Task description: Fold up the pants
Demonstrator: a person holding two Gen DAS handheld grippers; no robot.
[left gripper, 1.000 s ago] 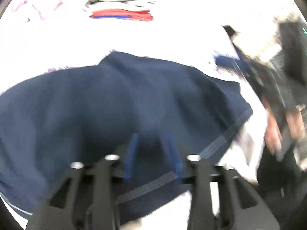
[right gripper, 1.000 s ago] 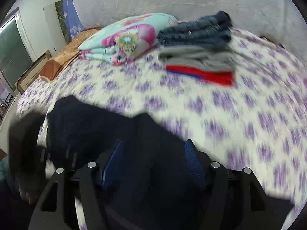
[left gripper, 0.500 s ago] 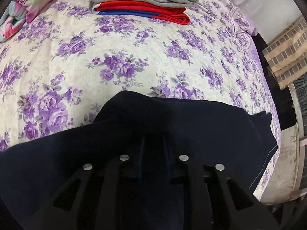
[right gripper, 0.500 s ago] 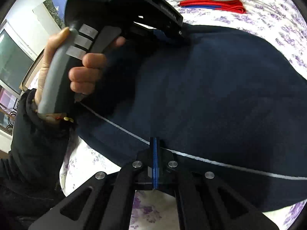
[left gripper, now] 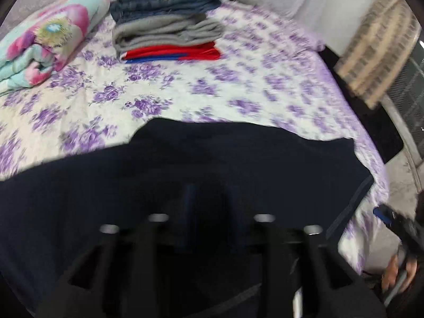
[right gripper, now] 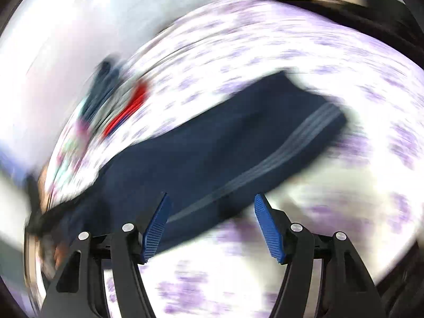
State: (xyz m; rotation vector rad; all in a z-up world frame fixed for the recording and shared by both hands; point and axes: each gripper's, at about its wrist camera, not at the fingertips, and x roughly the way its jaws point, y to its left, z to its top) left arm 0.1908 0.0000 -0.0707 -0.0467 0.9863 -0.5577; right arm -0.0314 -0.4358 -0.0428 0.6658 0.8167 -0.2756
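Observation:
Dark navy pants (left gripper: 212, 164) with grey side stripes lie on the floral bedspread (left gripper: 238, 84). In the left wrist view my left gripper (left gripper: 209, 206) sits over the dark cloth; its fingers are blurred and dark, so its state is unclear. In the right wrist view, heavily blurred by motion, my right gripper (right gripper: 212, 220) is open with blue pads (right gripper: 156, 225) apart, just above the near edge of the pants (right gripper: 212, 145), holding nothing. The right gripper and hand also show at the left wrist view's lower right (left gripper: 397, 228).
A stack of folded clothes (left gripper: 167, 23), jeans over grey over red, sits at the far side of the bed. A rolled colourful blanket (left gripper: 42, 42) lies to its left. The bed's right edge drops to a dark floor (left gripper: 384, 137).
The right gripper was shut on the pants' striped edge; it has opened, let go and swung away fast. The left gripper has tilted up and its fingers look wider apart.

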